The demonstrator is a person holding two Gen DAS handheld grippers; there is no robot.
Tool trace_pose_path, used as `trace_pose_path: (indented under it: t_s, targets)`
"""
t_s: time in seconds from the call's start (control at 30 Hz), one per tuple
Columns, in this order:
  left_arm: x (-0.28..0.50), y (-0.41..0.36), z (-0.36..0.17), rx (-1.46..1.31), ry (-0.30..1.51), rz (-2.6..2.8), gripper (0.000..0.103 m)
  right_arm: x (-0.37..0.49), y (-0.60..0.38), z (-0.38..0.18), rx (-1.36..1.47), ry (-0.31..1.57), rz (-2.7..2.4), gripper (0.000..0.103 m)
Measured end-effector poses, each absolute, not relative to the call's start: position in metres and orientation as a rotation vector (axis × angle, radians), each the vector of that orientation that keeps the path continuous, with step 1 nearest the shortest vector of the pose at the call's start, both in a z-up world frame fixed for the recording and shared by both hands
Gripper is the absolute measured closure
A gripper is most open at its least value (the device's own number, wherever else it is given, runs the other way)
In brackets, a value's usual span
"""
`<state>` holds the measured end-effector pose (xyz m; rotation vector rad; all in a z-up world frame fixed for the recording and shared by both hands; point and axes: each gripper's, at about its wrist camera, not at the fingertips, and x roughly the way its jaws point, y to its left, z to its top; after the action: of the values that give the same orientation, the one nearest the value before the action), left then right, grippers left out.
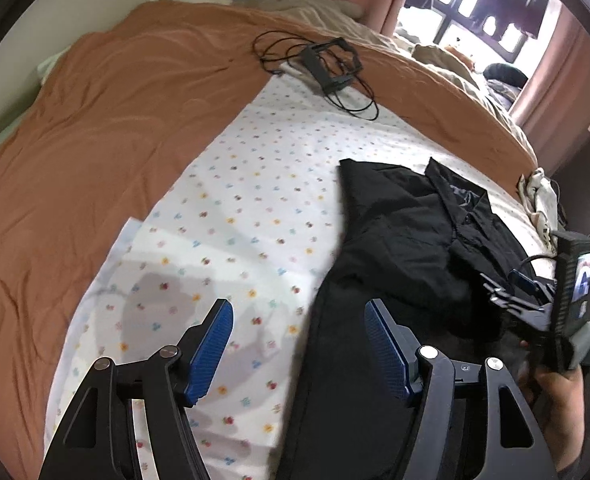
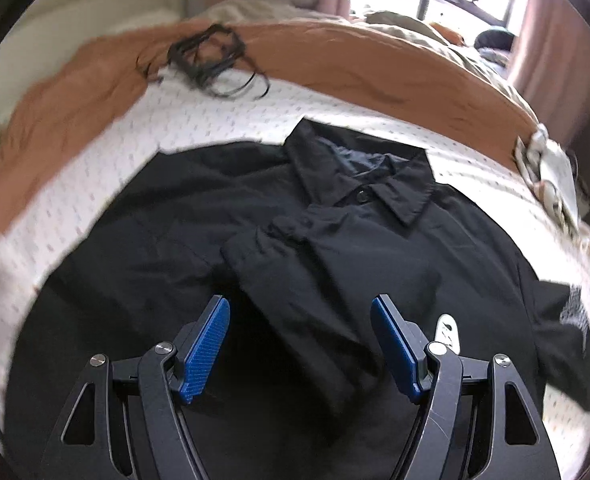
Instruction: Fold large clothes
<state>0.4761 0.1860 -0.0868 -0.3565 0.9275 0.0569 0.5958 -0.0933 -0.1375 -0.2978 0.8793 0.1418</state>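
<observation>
Across the left of both views an orange blanket [image 1: 107, 128] covers the far side of one bed; a white sheet with small coloured dots [image 1: 231, 216] fills the middle. At the upper centre lies one tangle of black cable around a small black frame [image 1: 331, 64]. One black collared jacket [image 2: 295, 248] lies spread front-up on the sheet: lower right in the left wrist view, filling the centre of the right wrist view, its collar [image 2: 379, 184] toward the top and one sleeve folded across the chest. It looks soft, light and limp, likely a little slippery, so it would sag and slide unless pinched at a seam, shoulder or hem edge. The left tool [image 1: 299, 344] hangs at the bottom centre over the jacket's left edge, its two blue pads spread wide with nothing between them. The right tool [image 2: 301, 344] hangs over the jacket's middle, likewise wide apart and empty. At the far right, one crumpled pale cloth [image 2: 551, 168] sits at the bed's edge.
</observation>
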Motion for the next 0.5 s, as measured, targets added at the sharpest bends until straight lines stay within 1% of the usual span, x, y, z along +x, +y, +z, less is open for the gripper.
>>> trace_pose_path:
  t_s: [0.03,0.07,0.1,0.13,0.17,0.2,0.33,0.5]
  targets:
    - [0.474,0.186,-0.087,-0.355,0.926,0.058,0.034,0.596,-0.092,-0.143,-0.338,0.874,0.12,0.03]
    - [0.473,0.186,-0.086,-0.351,0.924,0.058,0.034,0.595,-0.095,-0.145,-0.358,0.863,0.097,0.035]
    - [0.473,0.186,-0.085,-0.348,0.923,0.059,0.034,0.593,-0.098,-0.144,-0.349,0.854,0.091,0.044]
    - [0.473,0.185,-0.084,-0.346,0.924,0.058,0.034,0.593,-0.103,-0.141,-0.316,0.851,0.101,0.067]
    - [0.473,0.184,-0.084,-0.346,0.924,0.055,0.034,0.592,-0.114,-0.134,-0.247,0.855,0.129,0.086]
    - [0.474,0.181,-0.082,-0.345,0.922,0.05,0.034,0.591,-0.122,-0.13,-0.2,0.852,0.141,0.091]
    - [0.474,0.168,-0.075,-0.335,0.91,0.023,0.034,0.581,-0.167,-0.108,-0.03,0.806,0.135,0.096]
    - [0.475,0.15,-0.067,-0.312,0.898,-0.006,0.034,0.568,-0.235,-0.1,0.271,0.792,0.149,0.098]
